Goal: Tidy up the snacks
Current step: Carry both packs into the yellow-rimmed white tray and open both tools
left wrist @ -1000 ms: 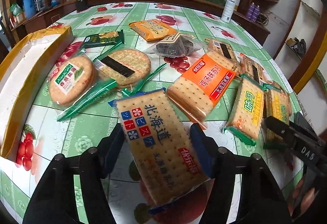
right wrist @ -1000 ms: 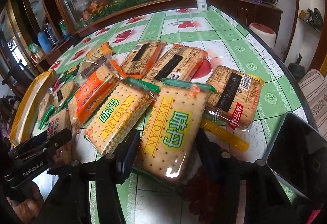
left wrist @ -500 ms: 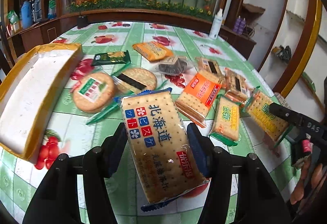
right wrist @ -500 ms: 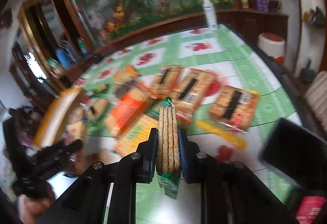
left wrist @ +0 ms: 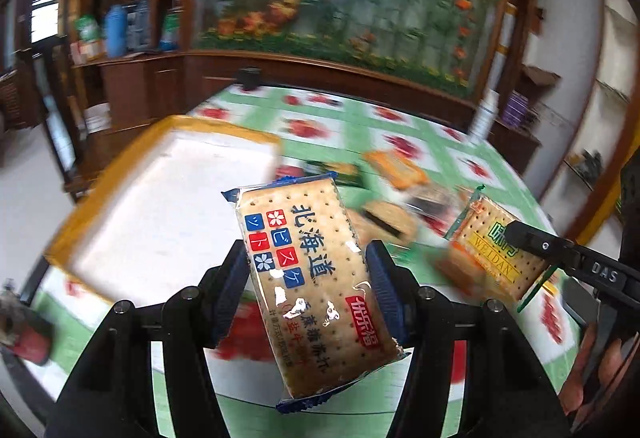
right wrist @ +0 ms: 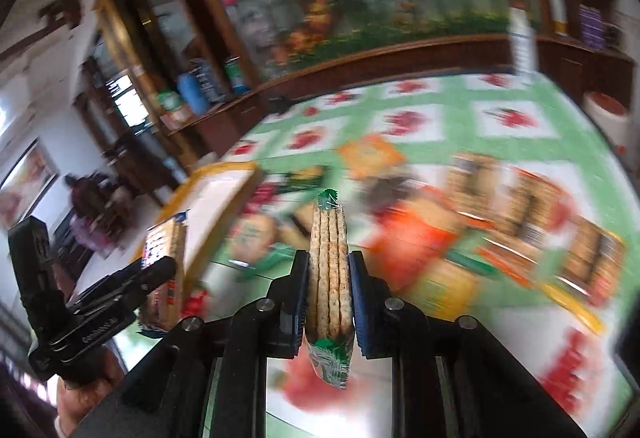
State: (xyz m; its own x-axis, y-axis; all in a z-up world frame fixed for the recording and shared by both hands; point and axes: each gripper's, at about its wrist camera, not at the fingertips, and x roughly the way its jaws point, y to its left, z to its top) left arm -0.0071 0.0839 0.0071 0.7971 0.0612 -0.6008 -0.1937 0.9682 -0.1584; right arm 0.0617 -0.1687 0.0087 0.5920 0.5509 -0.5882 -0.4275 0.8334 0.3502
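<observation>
Round table [left wrist: 348, 126] in green-and-white fruit-print cloth is filling both views, much of it smeared by blur; a white tray with a yellow rim [left wrist: 120, 182] is sitting at its left side, nothing visible inside it, and the loose snack packets [right wrist: 520, 214] are lying scattered across the middle and right, well apart from the tray. Both hands are carrying, so this reads as the transfer step: packets lifted clear of the cloth and heading tray-wards. Left gripper [left wrist: 306, 292] is clamping the blue-trimmed cracker pack [left wrist: 312, 278] across its width, flat face to the camera, long axis running away along the fingers and leaning a little left at the far end, which is pointing at the tray's near corner. Right gripper [right wrist: 330, 296] is pinching the green-trimmed cracker pack [right wrist: 329, 270] by its broad faces, jaws pressed tight, pack standing on edge with the crimped tip pointing forward between tray and pile. Next move is probably calling for swinging each pack over the rim, lowering until it is resting flat on the tray floor, long sides parallel, then parting the jaws
</observation>
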